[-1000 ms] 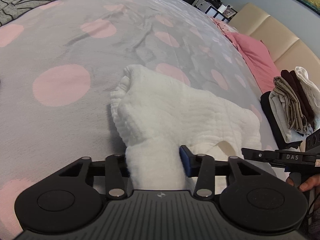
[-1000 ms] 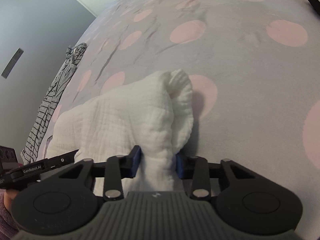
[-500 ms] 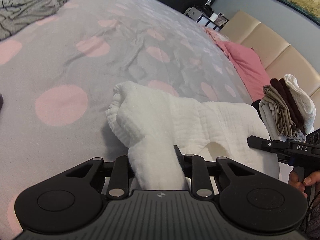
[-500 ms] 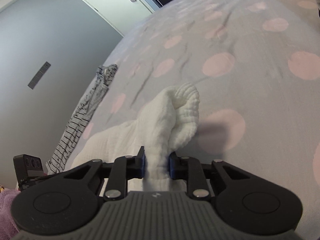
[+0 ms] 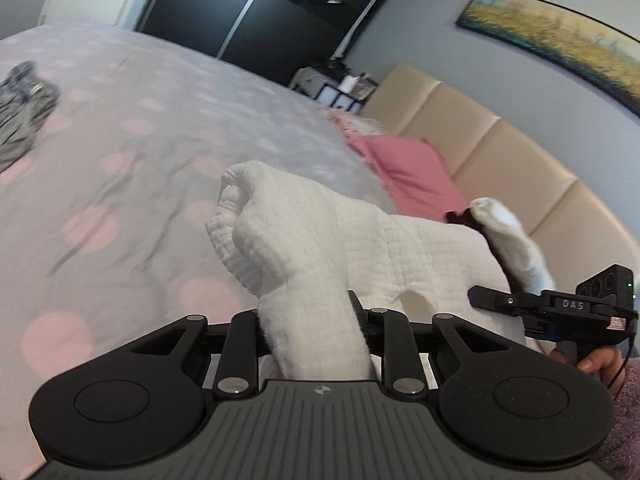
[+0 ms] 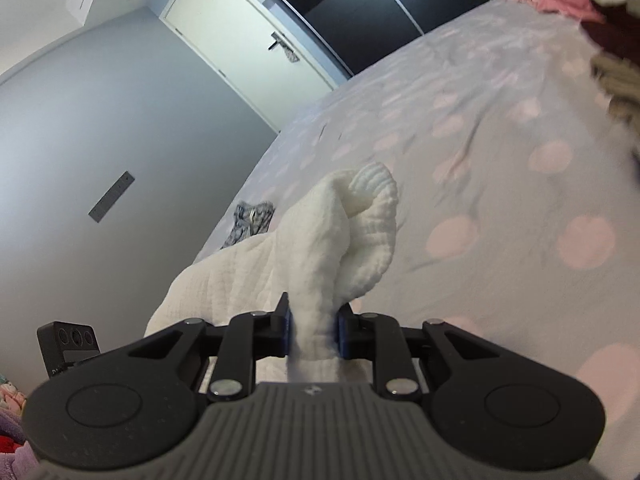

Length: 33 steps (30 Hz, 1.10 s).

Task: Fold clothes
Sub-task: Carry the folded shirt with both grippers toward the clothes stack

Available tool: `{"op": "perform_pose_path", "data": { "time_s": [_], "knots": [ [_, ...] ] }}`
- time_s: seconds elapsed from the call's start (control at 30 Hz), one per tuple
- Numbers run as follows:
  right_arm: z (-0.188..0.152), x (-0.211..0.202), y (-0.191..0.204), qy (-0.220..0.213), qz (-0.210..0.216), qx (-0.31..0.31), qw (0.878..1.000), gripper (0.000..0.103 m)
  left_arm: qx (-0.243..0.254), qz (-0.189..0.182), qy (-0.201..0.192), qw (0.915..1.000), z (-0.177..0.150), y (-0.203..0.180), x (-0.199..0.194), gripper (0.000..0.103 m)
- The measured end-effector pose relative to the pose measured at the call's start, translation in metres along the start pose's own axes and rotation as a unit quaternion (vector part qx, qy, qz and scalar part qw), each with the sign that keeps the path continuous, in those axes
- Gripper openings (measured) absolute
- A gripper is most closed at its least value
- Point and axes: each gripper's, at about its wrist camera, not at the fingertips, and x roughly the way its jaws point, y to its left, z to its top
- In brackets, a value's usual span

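Note:
A white textured garment (image 5: 320,232) hangs stretched between both grippers, lifted above the grey bedspread with pink dots (image 5: 120,140). My left gripper (image 5: 310,320) is shut on one bunched end of it. In the right wrist view the same white garment (image 6: 320,248) rises from my right gripper (image 6: 313,326), which is shut on the other bunched end. The right gripper's body (image 5: 552,306) and a hand on its handle show at the right of the left wrist view. The left gripper's body (image 6: 68,344) shows at the lower left of the right wrist view.
A striped grey garment (image 5: 20,120) lies at the far left of the bed. A pink pillow (image 5: 400,168) rests against the beige padded headboard (image 5: 500,152). A stack of folded clothes (image 6: 612,40) sits at the upper right of the right wrist view. A white door (image 6: 248,40) stands behind the bed.
Both grippers have risen and tilted up with the white garment, lifting it off the bedspread. The room's walls and door have come into view.

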Motion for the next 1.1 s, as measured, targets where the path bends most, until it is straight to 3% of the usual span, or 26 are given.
{"op": "perform_pose_path", "data": {
  "time_s": [0.23, 0.47, 0.6, 0.87, 1.1],
  "knots": [
    [0.073, -0.111, -0.007, -0.078, -0.033, -0.028, 0.996, 0.023, 0.038, -0.101, -0.017, 0.9940, 0.050, -0.098, 0.048, 0.021],
    [0.147, -0.224, -0.017, -0.137, -0.106, -0.072, 0.982, 0.023, 0.053, -0.181, -0.006, 0.9821, 0.086, -0.187, 0.122, 0.021],
    [0.183, -0.272, -0.037, -0.156, -0.149, -0.075, 0.974, 0.023, 0.028, -0.217, 0.005, 0.9758, 0.097, -0.226, 0.166, 0.021],
    [0.236, -0.318, -0.100, -0.176, -0.193, -0.060, 0.963, 0.023, -0.009, -0.223, 0.044, 0.9738, 0.097, -0.270, 0.246, 0.021],
    [0.255, -0.299, -0.177, -0.161, -0.216, -0.033, 0.962, 0.023, 0.005, -0.191, 0.071, 0.9790, 0.085, -0.273, 0.297, 0.021]
  ]
}}
